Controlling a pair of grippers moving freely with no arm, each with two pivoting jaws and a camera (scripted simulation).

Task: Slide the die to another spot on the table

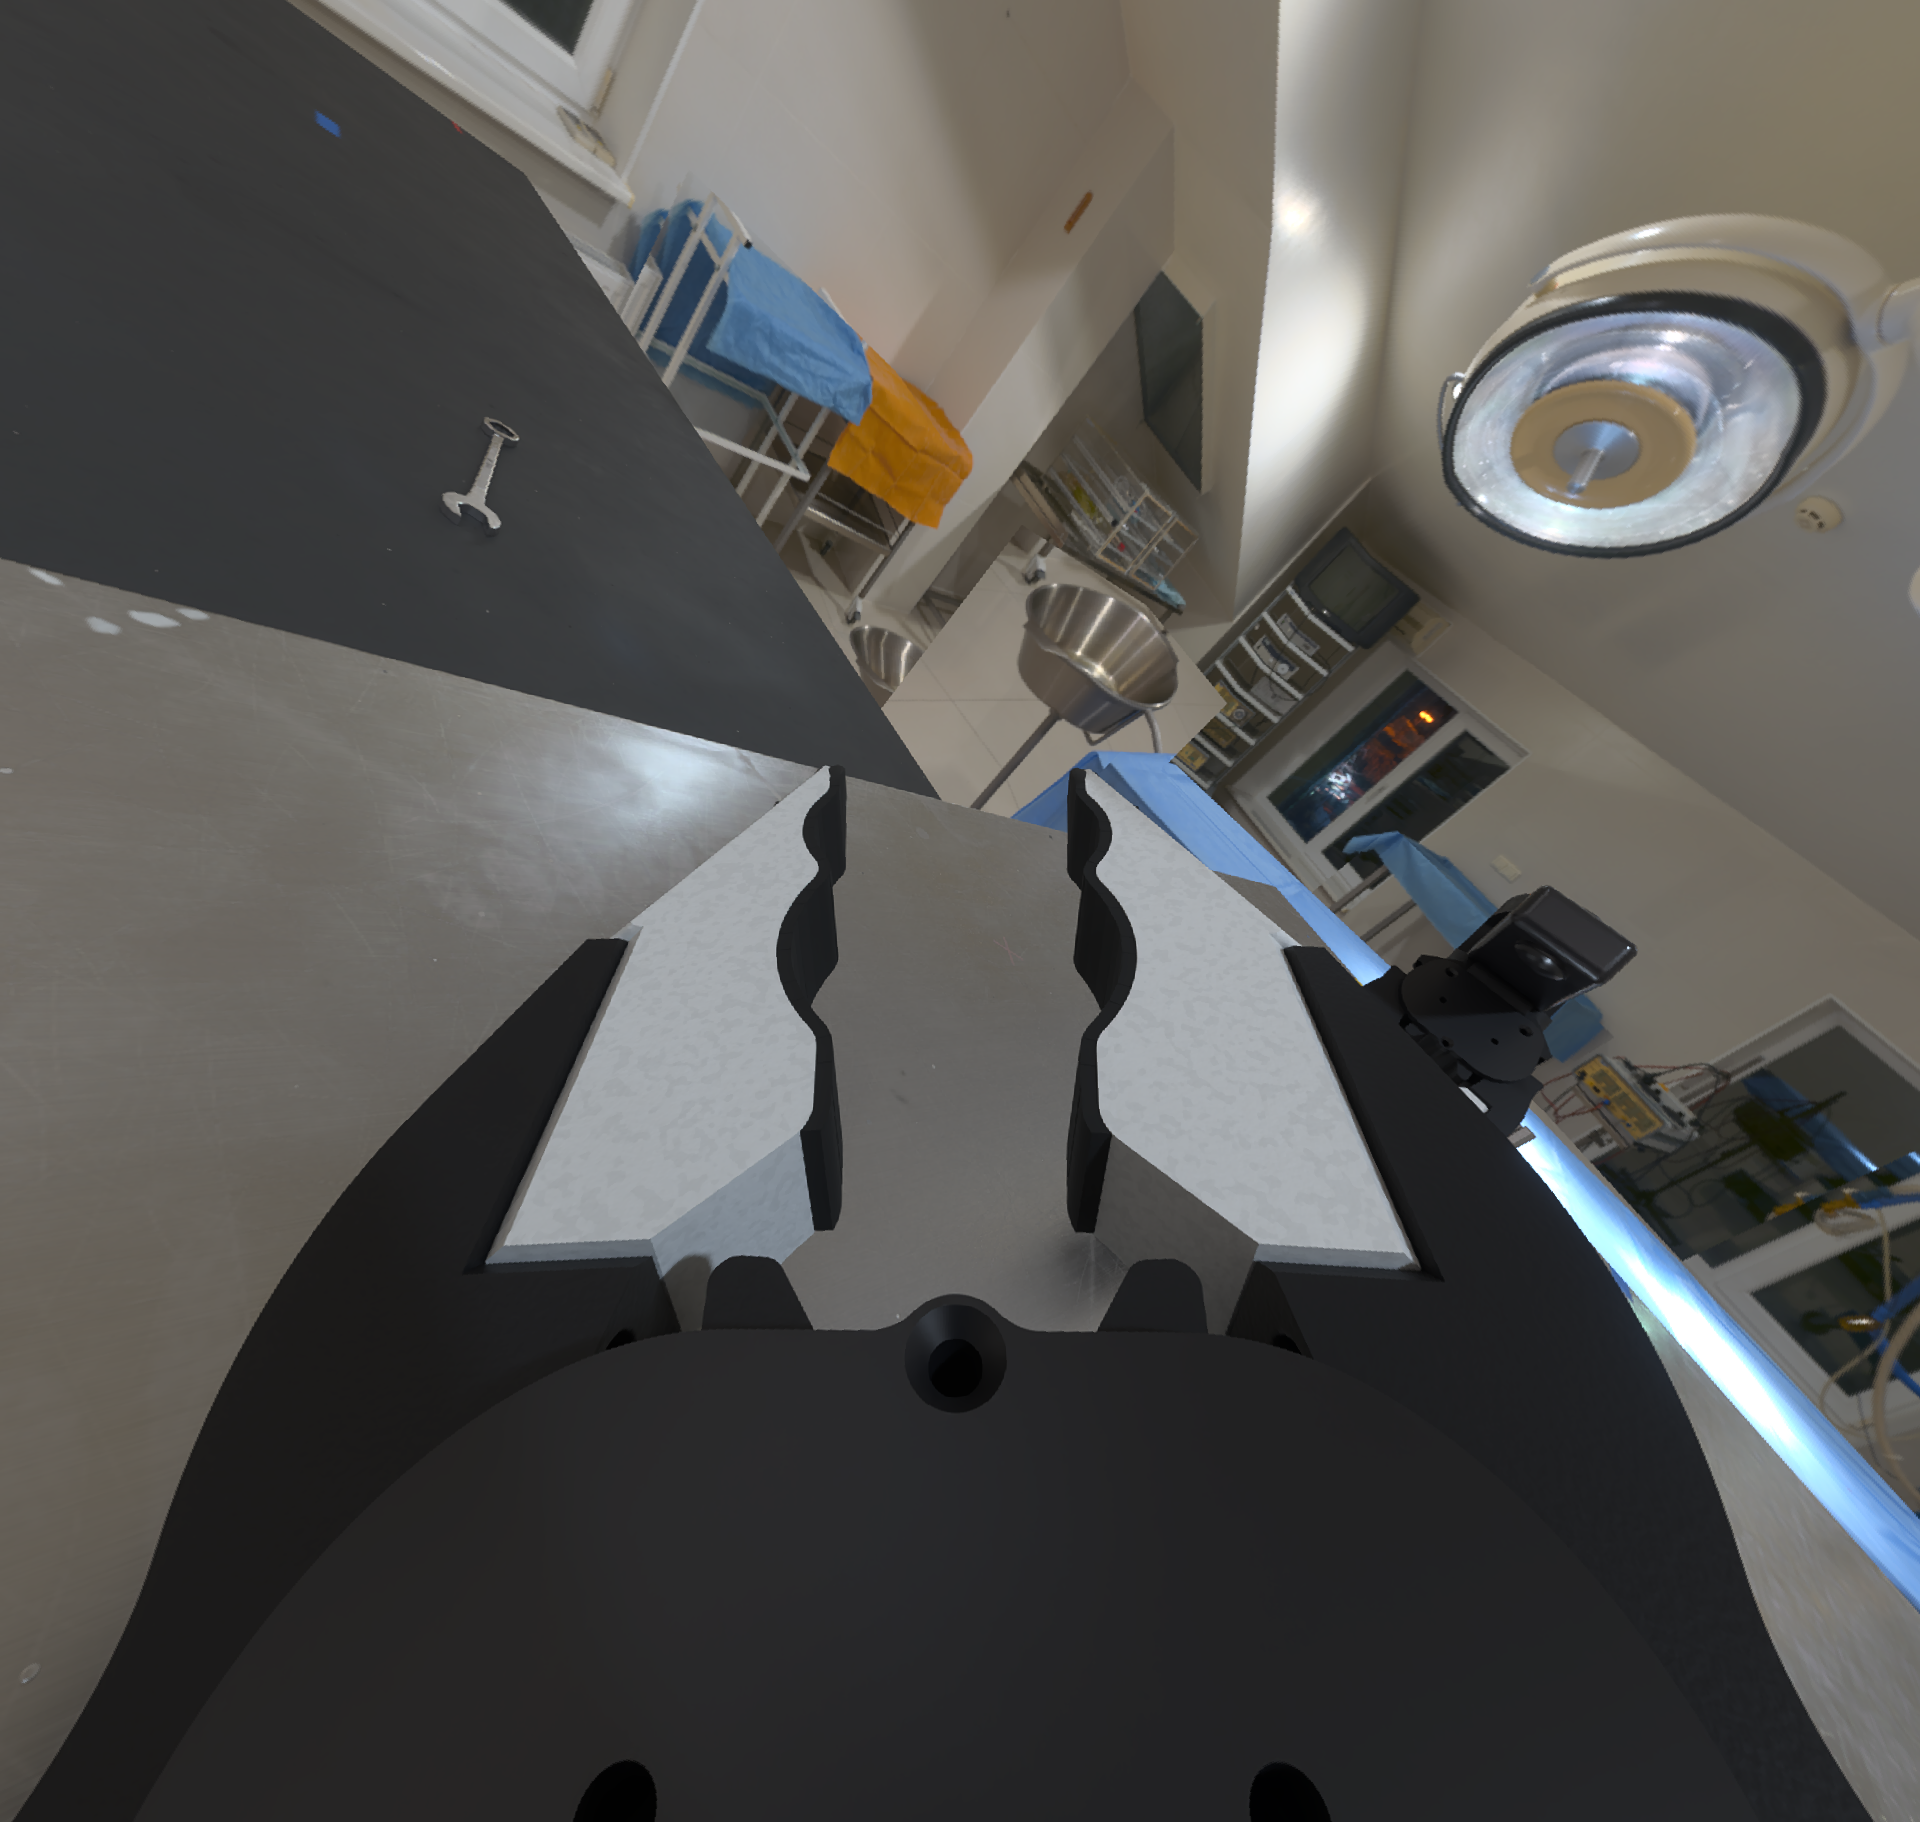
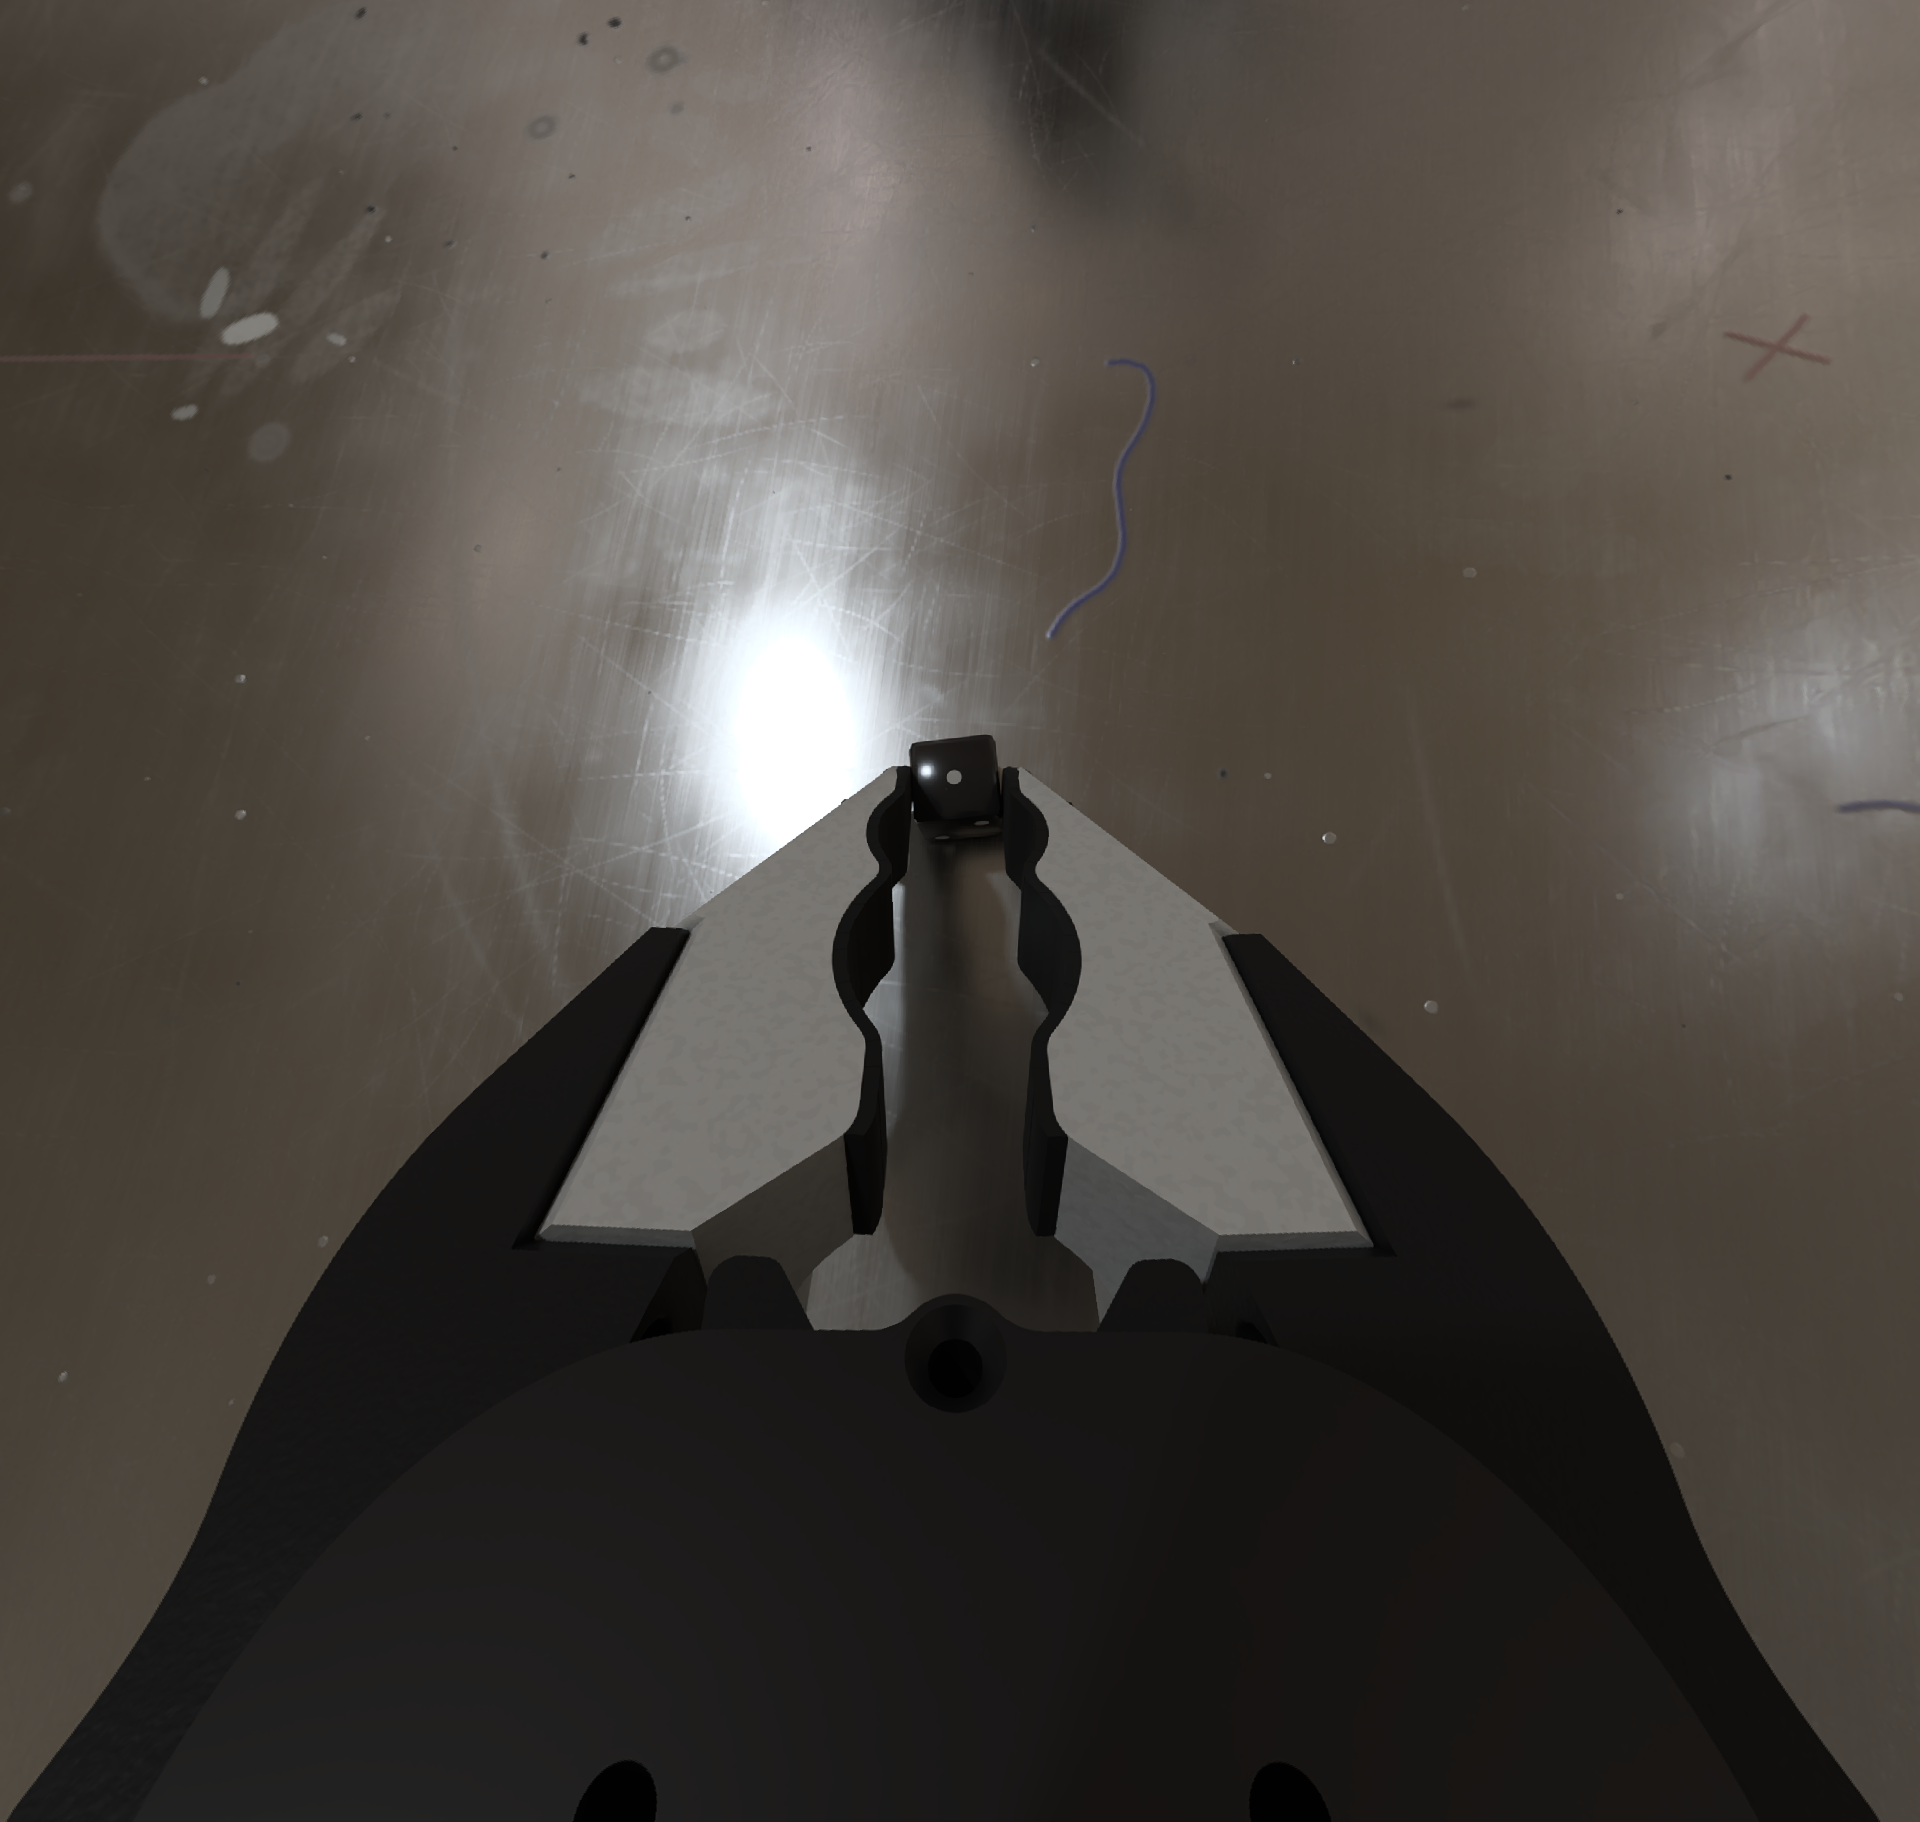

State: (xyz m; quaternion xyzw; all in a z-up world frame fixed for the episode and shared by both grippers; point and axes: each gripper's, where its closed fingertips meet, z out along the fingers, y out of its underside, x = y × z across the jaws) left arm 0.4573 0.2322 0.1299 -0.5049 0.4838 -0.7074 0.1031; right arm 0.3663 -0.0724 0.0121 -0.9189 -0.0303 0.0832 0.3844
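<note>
A small black die with white pips sits on the scratched metal table, right between the tips of my right gripper. The right jaws are narrowed and pinch the die at their very tips. My left gripper is open and empty, tilted over the grey table surface near its edge. The die does not show in the left wrist view.
A small metal wrench lies on a dark surface beyond the grey table. A black camera mount stands at the table's right edge. The table bears a blue squiggle mark and a red cross mark.
</note>
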